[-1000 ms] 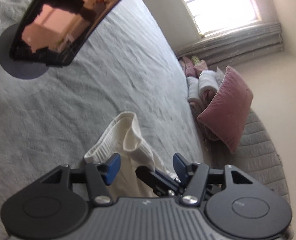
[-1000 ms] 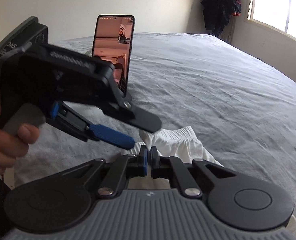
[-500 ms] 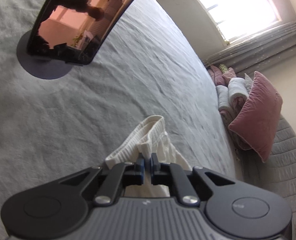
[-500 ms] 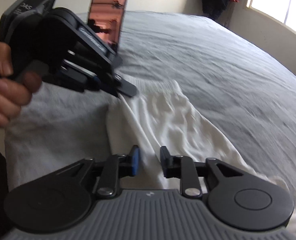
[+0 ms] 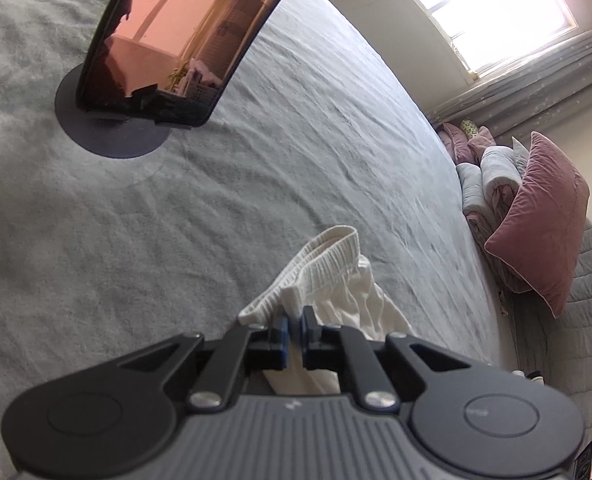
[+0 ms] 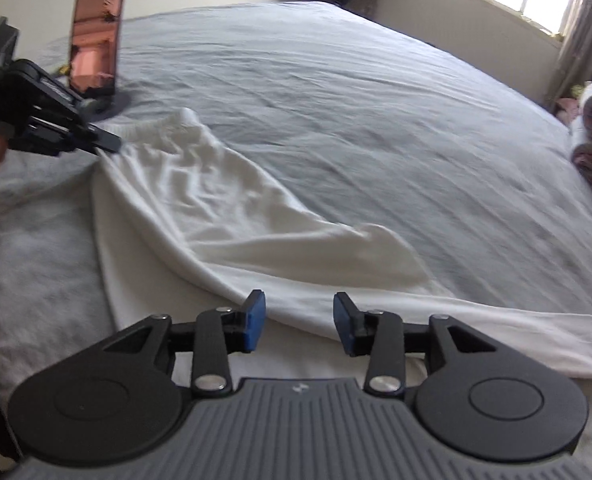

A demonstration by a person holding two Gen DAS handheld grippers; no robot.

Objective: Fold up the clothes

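Right hand-held gripper (image 6: 299,322) gapes above white garment (image 6: 216,200).

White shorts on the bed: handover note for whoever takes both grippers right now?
Left gripper: shut on the elastic waistband end of the white shorts, holding it just above the grey bedsheet, near the phone on its stand.
Right gripper: open, holds nothing, hovers over the near hem end of the shorts.
Shorts lie stretched along the bed, wrinkled, one layer creased over itself.
Done: waistband gripped, cloth pulled out long.
Left: probably grip the hem end with the right gripper, flatten, then fold. No fold made yet.
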